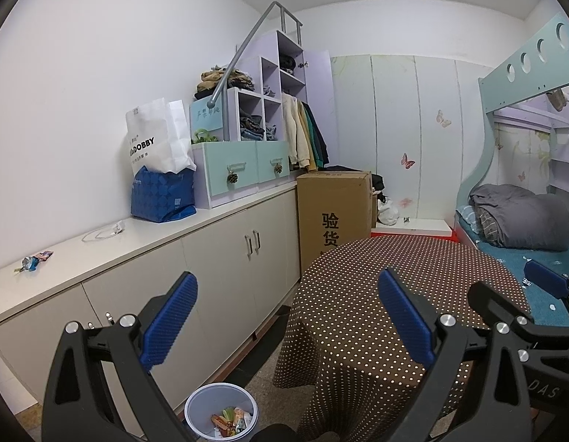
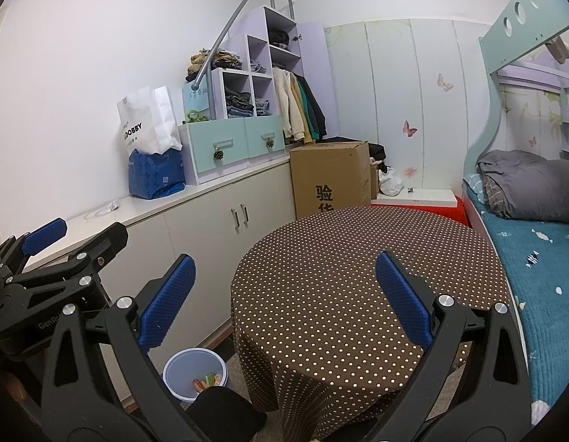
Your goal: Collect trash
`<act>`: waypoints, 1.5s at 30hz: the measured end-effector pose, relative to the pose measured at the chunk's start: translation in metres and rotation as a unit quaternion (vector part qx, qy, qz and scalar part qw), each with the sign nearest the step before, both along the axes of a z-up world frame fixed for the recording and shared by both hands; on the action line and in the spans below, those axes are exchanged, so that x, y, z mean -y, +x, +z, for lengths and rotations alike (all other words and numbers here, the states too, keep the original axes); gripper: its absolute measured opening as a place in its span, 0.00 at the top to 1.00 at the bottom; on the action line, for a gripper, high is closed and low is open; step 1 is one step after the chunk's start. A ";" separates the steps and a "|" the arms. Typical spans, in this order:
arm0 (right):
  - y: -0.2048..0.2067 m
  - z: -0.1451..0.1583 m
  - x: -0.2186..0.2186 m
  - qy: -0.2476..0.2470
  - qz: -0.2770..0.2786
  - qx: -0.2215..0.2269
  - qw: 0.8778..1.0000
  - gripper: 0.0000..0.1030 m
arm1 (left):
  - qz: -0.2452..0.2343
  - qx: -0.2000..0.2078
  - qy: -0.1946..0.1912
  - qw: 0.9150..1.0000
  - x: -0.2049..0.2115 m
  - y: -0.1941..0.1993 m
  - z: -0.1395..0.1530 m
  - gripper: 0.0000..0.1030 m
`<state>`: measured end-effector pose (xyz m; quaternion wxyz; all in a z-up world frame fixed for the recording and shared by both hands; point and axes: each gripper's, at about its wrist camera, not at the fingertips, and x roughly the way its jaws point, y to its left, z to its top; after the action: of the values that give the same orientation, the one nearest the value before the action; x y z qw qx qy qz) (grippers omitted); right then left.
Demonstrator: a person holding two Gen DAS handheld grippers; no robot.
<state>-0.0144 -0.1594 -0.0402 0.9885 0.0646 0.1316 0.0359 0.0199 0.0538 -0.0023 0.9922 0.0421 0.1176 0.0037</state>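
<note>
Partway through, by the look of it. Wrappers (image 1: 231, 421) already in the pale blue bin (image 1: 196, 403) on the floor, between the cabinet front and the hanging edge of the polka-dot cloth; same bin seen from the right wrist view with colourful scraps at the bottom.

Round tabletop (image 1: 395, 276) under the brown dotted cloth shows nothing on it in either view, so probably finished there.

Left to do: crumpled candy wrapper (image 1: 34, 260) lying near the left end of the white cabinet tabletop (image 1: 144, 235), close to its front edge. Clear plastic piece (image 1: 102, 233) farther along the same tabletop, toward the blue bag (image 1: 161, 193); trash or not, cannot tell. Small candy-like shapes (image 2: 542, 236) on the teal bed cover (image 2: 553, 294), could be print, could be wrappers, too small to judge.

Left tongs (image 1: 284, 316) spread wide, nothing between the blue pads (image 1: 170, 318), held over the gap between cabinet and table. Right tongs (image 2: 284, 300) likewise wide open and empty, over the near edge of the round tabletop.

Likely next target: the candy wrapper at the cabinet's left end, nearest the left tongs.
</note>
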 end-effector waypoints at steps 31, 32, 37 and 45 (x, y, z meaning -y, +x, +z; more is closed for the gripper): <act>0.101 -0.068 0.066 0.007 -0.013 -0.127 0.992 0.07 | -0.006 -0.116 0.051 0.992 0.075 0.113 -0.058 0.06; 0.108 -0.072 0.075 0.000 -0.023 -0.138 0.990 0.07 | -0.010 -0.126 0.052 0.991 0.081 0.123 -0.062 0.06; 0.142 -0.087 0.112 -0.045 -0.064 -0.190 0.979 0.06 | -0.037 -0.183 0.045 0.981 0.112 0.175 -0.082 0.06; 0.214 -0.109 0.150 -0.123 -0.048 -0.282 0.950 0.06 | -0.035 -0.295 0.008 0.955 0.163 0.277 -0.122 0.06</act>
<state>0.1999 -0.3096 -0.1491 0.9119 -0.0435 0.4053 -0.0476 0.2972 -0.1090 -0.1247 0.9126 0.0530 0.4032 -0.0428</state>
